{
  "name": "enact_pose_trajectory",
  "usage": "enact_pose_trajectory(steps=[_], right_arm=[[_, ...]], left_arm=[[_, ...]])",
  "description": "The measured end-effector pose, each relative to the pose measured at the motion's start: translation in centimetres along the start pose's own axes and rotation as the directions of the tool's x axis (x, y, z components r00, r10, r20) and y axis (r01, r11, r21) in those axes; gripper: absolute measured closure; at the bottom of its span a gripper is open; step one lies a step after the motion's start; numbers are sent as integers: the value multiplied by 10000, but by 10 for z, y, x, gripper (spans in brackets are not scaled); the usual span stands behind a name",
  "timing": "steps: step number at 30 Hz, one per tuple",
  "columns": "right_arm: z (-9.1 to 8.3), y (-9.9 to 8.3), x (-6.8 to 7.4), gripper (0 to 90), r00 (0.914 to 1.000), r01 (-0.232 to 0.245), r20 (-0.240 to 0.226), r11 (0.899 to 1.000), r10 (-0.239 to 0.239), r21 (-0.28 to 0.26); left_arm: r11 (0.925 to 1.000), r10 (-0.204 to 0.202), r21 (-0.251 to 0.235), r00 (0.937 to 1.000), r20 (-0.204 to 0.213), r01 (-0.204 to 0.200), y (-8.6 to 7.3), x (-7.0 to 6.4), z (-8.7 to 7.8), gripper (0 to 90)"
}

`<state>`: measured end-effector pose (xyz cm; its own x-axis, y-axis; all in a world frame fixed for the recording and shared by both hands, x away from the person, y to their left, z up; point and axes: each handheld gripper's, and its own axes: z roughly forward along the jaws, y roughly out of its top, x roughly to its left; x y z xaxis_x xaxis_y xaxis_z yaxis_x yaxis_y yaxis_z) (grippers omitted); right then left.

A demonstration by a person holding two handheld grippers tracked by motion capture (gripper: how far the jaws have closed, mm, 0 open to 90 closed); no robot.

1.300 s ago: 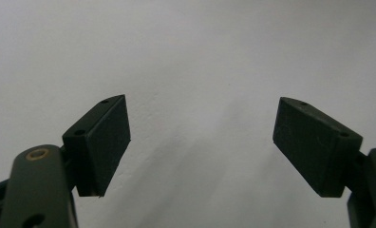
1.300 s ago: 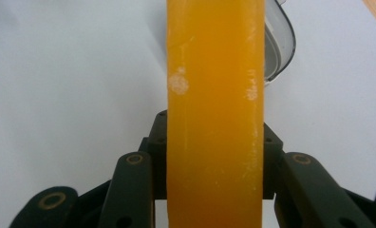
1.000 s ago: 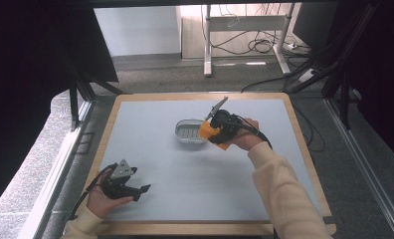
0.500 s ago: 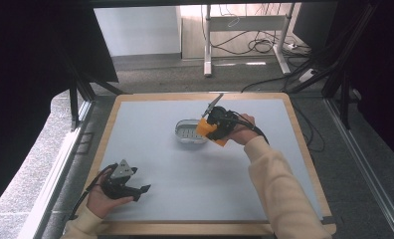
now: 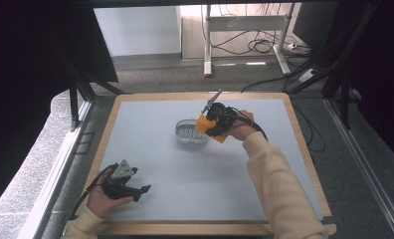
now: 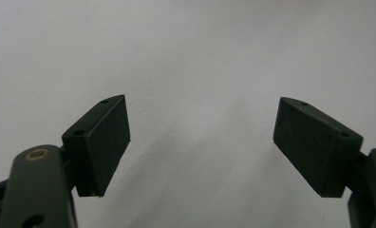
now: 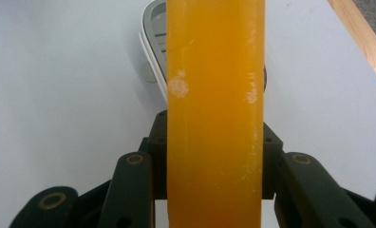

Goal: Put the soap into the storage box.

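Over the soap dish (image 5: 191, 133) your right gripper (image 5: 211, 125) clamps the orange soap bar (image 7: 214, 114) — tilt it and it could land on the rim.

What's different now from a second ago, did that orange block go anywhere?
Hardly. The right gripper keeps the orange block clamped in its jaws and has tilted a little, edging slightly away from the person beside the small grey dish. The block is not in the dish yet. The dish has not moved, and the left gripper rests open at the table's near left corner as before.
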<state>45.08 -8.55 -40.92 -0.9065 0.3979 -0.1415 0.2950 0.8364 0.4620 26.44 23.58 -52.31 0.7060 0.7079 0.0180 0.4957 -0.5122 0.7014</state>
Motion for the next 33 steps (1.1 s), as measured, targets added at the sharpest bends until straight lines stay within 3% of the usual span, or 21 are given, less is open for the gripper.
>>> enact_pose_trajectory(steps=[33], right_arm=[[31, 25, -15, 612, 9977, 621, -270, 9980, -617, 121]], left_arm=[[10000, -15, -25, 10000, -21, 15, 0, 0, 0, 197]])
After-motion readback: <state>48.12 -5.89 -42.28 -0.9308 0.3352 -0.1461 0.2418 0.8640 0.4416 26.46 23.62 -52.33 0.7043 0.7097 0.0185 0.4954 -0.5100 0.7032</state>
